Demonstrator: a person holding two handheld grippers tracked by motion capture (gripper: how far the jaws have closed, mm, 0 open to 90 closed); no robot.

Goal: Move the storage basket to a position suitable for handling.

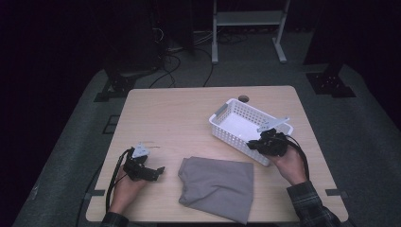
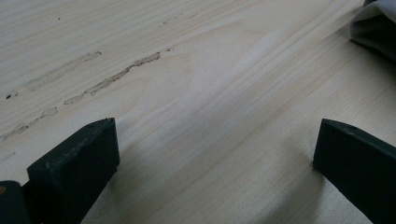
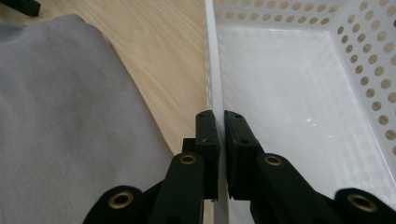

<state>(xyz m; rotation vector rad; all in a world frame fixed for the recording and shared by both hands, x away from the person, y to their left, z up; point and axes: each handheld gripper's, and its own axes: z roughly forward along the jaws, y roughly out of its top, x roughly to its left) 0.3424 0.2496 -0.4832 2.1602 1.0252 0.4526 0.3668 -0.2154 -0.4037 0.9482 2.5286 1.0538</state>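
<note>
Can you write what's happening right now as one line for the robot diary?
right gripper: jaws shut on white basket wall | left gripper: open, over table | grey cloth: folded, beside basket | basket: empty

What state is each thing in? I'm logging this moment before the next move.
white basket: upright, nothing inside, near wall clamped.
grey cloth: folded, flat on the table, untouched.
right gripper: shut on the basket's wall.
left gripper: open, over bare wood.
</note>
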